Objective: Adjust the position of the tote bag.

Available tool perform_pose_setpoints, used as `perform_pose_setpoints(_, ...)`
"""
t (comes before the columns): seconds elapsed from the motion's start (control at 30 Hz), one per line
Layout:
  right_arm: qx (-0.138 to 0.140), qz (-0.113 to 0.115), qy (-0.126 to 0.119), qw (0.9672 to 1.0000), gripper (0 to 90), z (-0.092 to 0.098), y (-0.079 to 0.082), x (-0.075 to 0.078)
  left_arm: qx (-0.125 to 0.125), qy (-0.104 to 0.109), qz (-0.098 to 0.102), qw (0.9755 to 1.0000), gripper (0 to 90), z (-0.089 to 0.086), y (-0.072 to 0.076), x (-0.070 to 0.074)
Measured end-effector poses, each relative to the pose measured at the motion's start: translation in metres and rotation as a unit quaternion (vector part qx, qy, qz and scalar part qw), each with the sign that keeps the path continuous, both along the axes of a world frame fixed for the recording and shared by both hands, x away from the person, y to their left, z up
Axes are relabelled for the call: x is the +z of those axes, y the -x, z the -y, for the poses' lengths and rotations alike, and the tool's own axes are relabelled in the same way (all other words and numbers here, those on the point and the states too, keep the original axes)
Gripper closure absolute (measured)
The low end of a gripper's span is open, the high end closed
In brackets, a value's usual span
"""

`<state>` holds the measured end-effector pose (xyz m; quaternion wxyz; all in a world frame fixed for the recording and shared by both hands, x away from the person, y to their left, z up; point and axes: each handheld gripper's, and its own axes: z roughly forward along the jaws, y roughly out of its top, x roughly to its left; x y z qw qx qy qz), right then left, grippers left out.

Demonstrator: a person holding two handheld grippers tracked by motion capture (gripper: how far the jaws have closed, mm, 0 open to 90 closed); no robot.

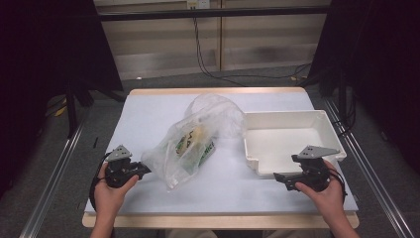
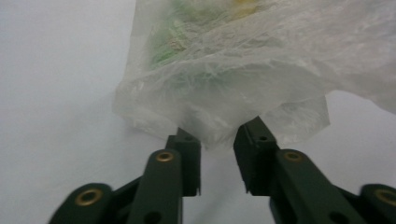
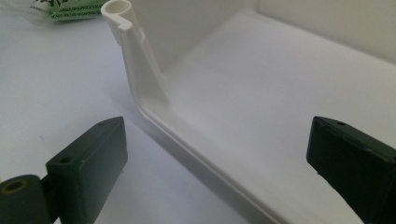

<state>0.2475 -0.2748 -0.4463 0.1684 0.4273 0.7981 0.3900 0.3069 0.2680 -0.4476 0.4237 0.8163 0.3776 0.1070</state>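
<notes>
I have my left hand-held gripper low on the table, its jaws narrowed around the near corner of the clear plastic bag. From the left gripper view a fold of film sits between the two pads, but I cannot tell whether they press it yet; the gap between them looks wider than the thin plastic, so I judge this as a grasp in the making rather than a firm one. The bag lies directly ahead of that gripper, slumped on its side, with green-printed packets inside.

My right hand-held gripper is released, jaws spread wide, straddling the near rim of the white tray without touching it. The tray is bare inside.

Beyond the left gripper, the bag's far end bulges toward the tray's corner, just beside it.

By my reading the work is at its start: the bag is on the table, nothing is in the tray, and securing, lifting and moving the bag are all left.
</notes>
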Motion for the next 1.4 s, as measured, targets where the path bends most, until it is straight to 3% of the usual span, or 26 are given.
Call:
perform_pose_setpoints(0.3, -0.005, -0.001, 0.003, 1.0000, 5.0, 0.002, 0.003, 0.000, 0.003, -0.001, 0.004, 1.0000, 89.3, -0.008, -0.009, 0.000)
perform_pose_setpoints(0.57, -0.001, -0.002, 0.005, 1.0000, 5.7, 0.001, 0.000, -0.001, 0.008, -0.006, 0.006, 0.9999, 90.0, -0.014, -0.014, 0.003)
perform_pose_setpoints(0.77, -0.004, -0.005, 0.003, 1.0000, 5.8, 0.002, -0.001, -0.002, 0.016, -0.002, -0.004, 0.9999, 90.0, -0.020, -0.017, 0.000)
perform_pose_setpoints(1.4, -0.003, -0.011, 0.007, 0.9999, 5.8, 0.001, -0.004, -0.005, 0.037, 0.004, -0.014, 0.9992, 90.0, -0.031, -0.055, 0.000)
